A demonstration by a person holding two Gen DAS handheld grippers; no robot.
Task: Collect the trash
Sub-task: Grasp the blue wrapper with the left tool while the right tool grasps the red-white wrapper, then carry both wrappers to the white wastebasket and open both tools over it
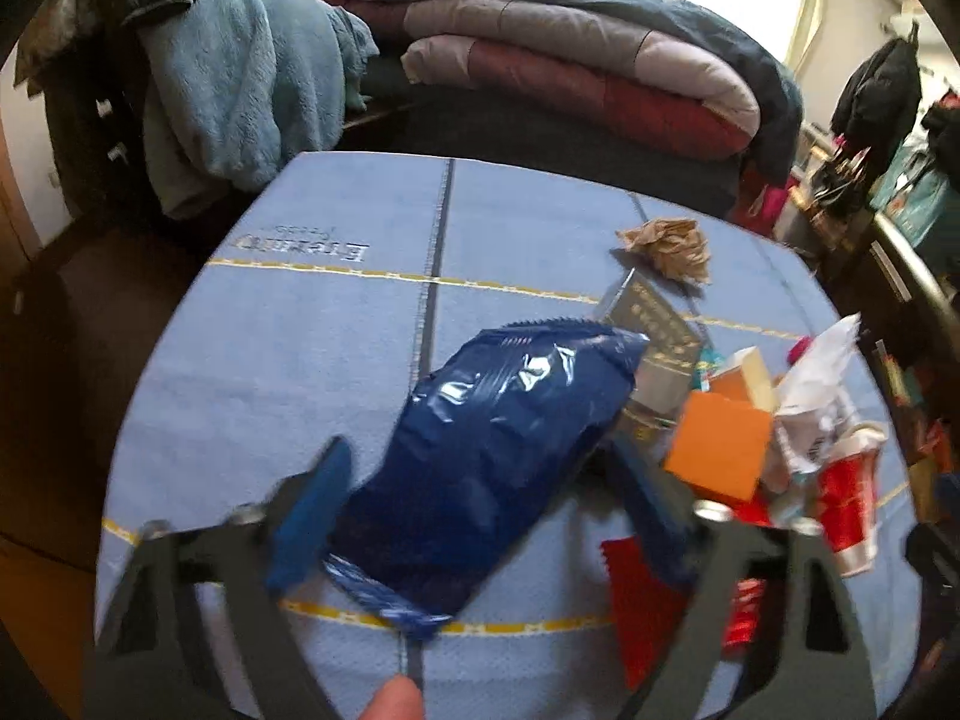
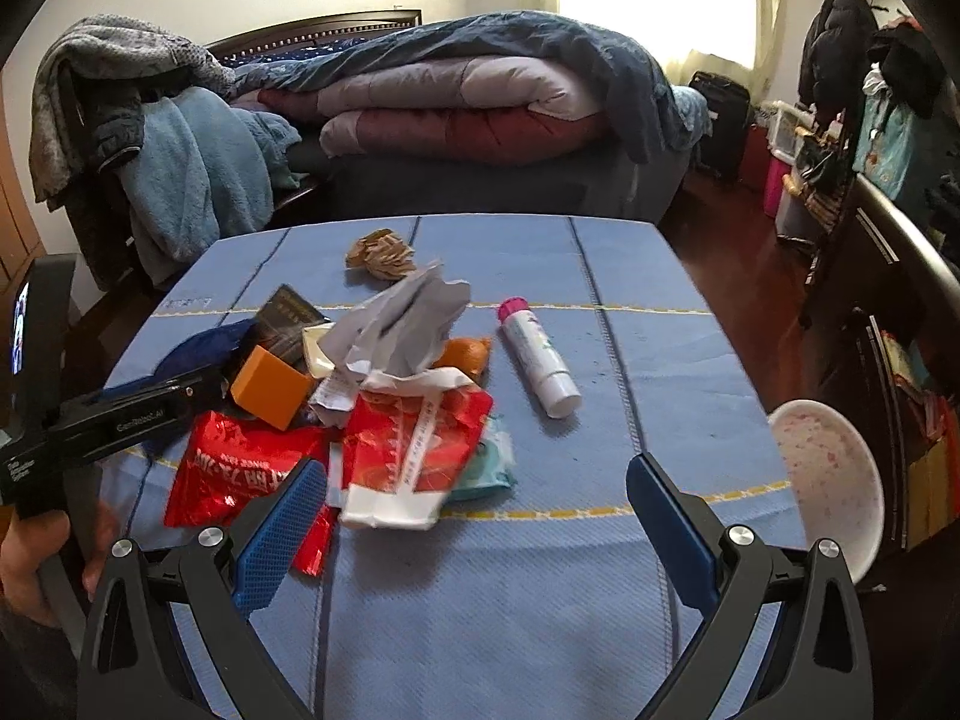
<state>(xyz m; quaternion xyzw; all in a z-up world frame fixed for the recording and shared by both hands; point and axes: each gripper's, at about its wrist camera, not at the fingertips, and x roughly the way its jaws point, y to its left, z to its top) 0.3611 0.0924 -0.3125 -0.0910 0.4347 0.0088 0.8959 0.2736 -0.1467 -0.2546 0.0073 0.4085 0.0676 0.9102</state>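
Observation:
A dark blue snack bag (image 1: 480, 450) lies on the blue tablecloth (image 1: 300, 330). My left gripper (image 1: 480, 510) straddles its near half. The left pad (image 1: 312, 516) sits at the bag's edge, and a small gap shows at the right pad (image 1: 642, 504), so it is open. To its right is a trash pile: an orange box (image 1: 720, 450), a red-and-white cup (image 1: 852, 516), white crumpled paper (image 2: 402, 324) and a red wrapper (image 2: 234, 468). My right gripper (image 2: 480, 516) hovers open over the cloth in front of the pile, holding nothing.
A white tube with a pink cap (image 2: 540, 360) and a brown crumpled paper (image 2: 384, 255) lie apart from the pile. A white bowl (image 2: 834, 474) sits at the table's right edge. Behind are a bed with folded quilts (image 2: 468, 108) and a chair draped in blankets (image 2: 180, 180).

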